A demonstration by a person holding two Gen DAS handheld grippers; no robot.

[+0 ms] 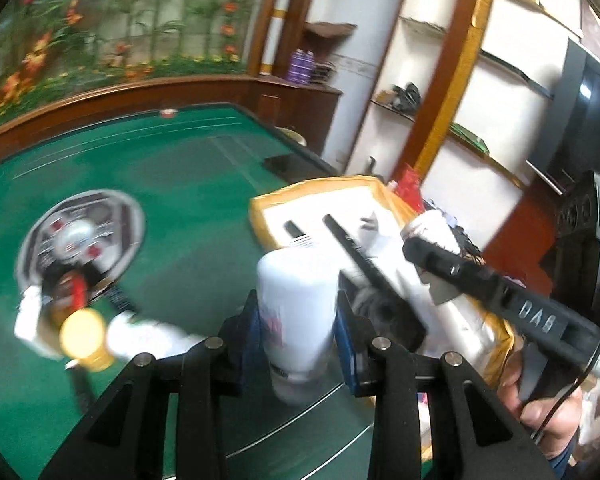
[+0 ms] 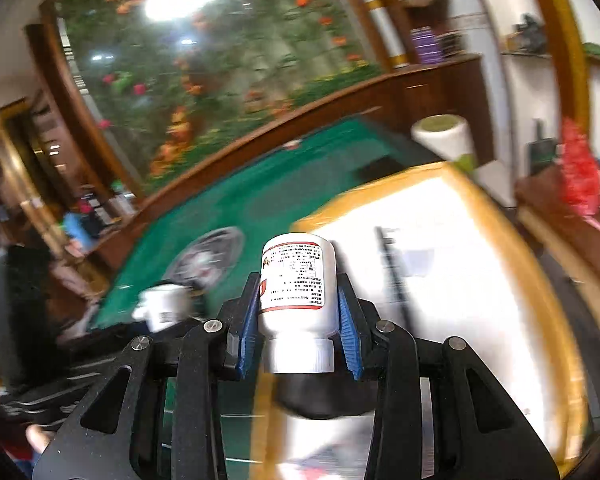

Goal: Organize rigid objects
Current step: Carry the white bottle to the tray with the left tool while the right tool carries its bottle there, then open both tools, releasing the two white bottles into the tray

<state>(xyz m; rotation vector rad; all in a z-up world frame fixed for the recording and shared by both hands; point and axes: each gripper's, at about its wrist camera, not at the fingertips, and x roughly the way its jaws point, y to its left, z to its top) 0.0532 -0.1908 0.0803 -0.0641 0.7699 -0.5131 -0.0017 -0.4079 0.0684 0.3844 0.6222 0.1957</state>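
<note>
Gripping 2 bottles (white), left claw point(image 1: 298, 308), right claw point(image 2: 298, 312)

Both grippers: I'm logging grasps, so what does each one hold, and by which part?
The left gripper clamps a white bottle across its body. The right gripper clamps another white bottle across its lower body, just above the cap.

A: Where is the left wrist camera sitting?
B: Just behind its claw point(image 1: 298, 312); it is looking down across the green table point(image 1: 172, 184).
A: And the right one?
B: Behind its own claw point(image 2: 298, 312); both are sharing the table, the yellow-rimmed tray point(image 2: 496, 216) and the flowered wall point(image 1: 112, 20).
</note>
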